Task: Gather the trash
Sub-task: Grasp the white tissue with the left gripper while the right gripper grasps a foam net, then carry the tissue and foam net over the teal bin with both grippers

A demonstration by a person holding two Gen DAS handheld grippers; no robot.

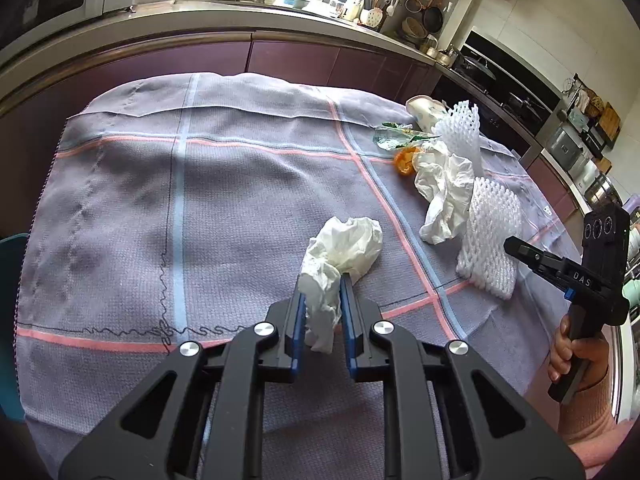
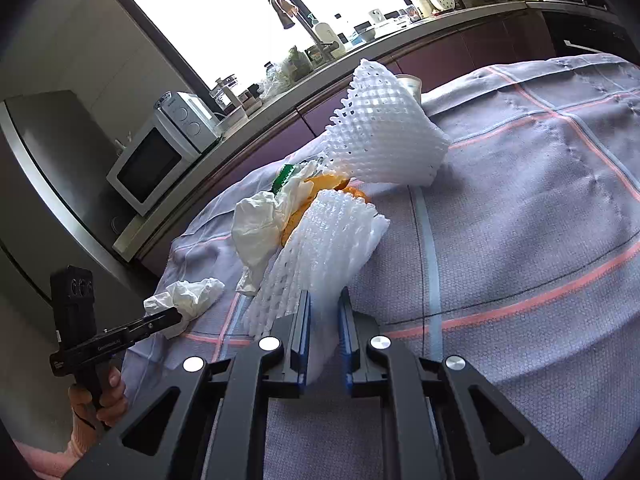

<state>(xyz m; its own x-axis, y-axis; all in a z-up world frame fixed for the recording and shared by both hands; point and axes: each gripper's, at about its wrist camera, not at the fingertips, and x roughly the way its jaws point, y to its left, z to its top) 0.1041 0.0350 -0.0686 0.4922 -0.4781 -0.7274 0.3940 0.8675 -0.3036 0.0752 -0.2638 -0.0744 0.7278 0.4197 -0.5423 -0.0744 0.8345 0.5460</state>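
Observation:
A crumpled white tissue [image 1: 344, 248] lies on the checked tablecloth [image 1: 200, 200], and my left gripper [image 1: 322, 284] is shut on its near end. To the right, a flattened white foam fruit net [image 1: 492, 240] rests on the cloth. My right gripper [image 2: 325, 296] is shut on that foam net's [image 2: 320, 240] near edge. Behind it sit another crumpled tissue [image 2: 256, 224], orange peel [image 2: 332, 184], a green-printed wrapper [image 2: 284, 176] and a second foam net [image 2: 384, 136] standing up. Each gripper shows in the other's view: the right gripper [image 1: 516, 246] and the left gripper [image 2: 172, 314].
A pale cup [image 1: 424, 110] lies at the far end of the trash pile. A kitchen counter [image 1: 280, 12] with a microwave [image 2: 156, 160] runs behind the table. A person's hand [image 1: 568, 352] holds the right gripper's handle.

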